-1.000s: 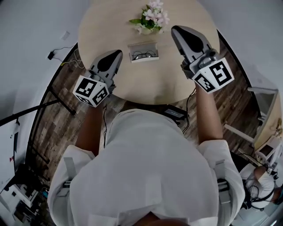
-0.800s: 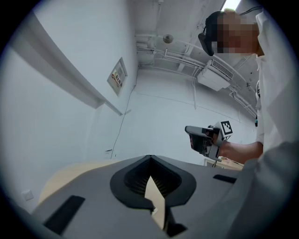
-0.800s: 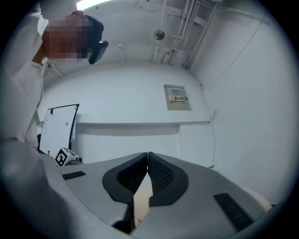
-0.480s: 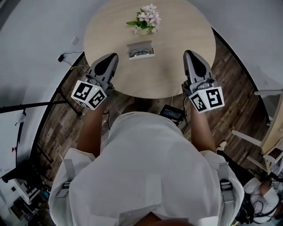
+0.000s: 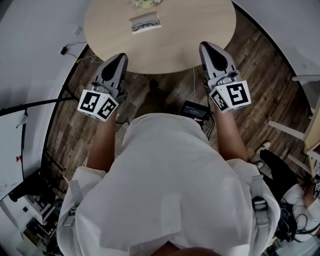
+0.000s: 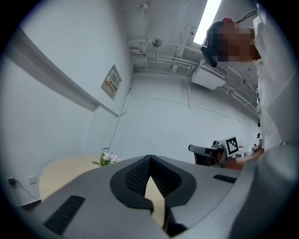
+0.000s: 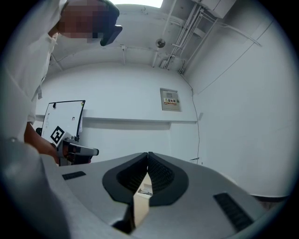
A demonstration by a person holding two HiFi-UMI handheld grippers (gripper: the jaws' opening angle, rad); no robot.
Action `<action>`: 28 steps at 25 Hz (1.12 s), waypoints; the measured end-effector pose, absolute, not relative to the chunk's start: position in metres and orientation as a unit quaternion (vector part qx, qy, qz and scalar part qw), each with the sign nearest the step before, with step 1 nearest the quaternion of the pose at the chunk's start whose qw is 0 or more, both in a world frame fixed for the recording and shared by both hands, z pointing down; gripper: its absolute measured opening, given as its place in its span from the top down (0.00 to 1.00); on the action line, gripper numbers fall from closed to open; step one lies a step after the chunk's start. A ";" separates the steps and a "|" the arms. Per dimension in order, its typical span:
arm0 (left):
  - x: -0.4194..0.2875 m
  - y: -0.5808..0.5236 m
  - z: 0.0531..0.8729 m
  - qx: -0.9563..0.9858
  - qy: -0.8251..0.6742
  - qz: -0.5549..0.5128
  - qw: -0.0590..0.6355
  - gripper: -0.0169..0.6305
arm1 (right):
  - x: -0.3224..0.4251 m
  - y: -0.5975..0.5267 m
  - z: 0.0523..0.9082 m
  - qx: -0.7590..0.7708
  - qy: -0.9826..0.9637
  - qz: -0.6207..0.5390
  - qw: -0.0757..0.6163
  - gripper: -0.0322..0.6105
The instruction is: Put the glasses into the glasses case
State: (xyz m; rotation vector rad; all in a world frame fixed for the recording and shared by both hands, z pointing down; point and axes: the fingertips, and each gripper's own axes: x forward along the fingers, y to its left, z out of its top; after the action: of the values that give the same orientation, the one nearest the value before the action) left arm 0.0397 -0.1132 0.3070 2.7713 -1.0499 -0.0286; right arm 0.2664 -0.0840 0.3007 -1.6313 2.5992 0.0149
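An open white glasses case (image 5: 145,23) sits on the round pale wood table (image 5: 200,30) at the top of the head view, with the dark-rimmed glasses (image 5: 144,25) lying inside it. My left gripper (image 5: 121,56) hovers at the table's near-left edge, jaws together and empty. My right gripper (image 5: 204,45) is held at the near-right edge, also shut with nothing in it. Both are well short of the case. In the right gripper view, a sliver of the case (image 7: 145,191) shows below the closed jaws. The left gripper view shows only tabletop between its jaws.
A small flower pot (image 5: 144,2) stands just behind the case and also shows as flowers (image 6: 108,158) in the left gripper view. Below the table, a black box (image 5: 195,110) with cables lies on the wood floor. A stand leg (image 5: 35,106) crosses the left. Another person's legs (image 5: 280,172) are at the right.
The view has pulled back from the table. Both grippers have drawn back from over the tabletop to its near edge, and the case now sits farther away at the top.
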 end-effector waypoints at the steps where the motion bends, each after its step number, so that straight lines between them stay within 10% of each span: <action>1: 0.044 -0.101 0.310 0.932 -0.352 -0.010 0.088 0.96 | 0.269 -0.073 0.305 -0.532 0.846 0.003 0.034 0.91; 28: 0.064 -0.042 0.362 0.925 -0.361 -0.007 0.120 0.96 | 0.248 -0.015 0.373 -0.507 0.859 -0.072 -0.005 0.91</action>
State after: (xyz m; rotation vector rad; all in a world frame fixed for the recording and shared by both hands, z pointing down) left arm 0.0643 -0.0416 0.3618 2.7027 -1.0556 -0.0203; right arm 0.2480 -0.0149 0.3729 -1.5966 2.7069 -0.2281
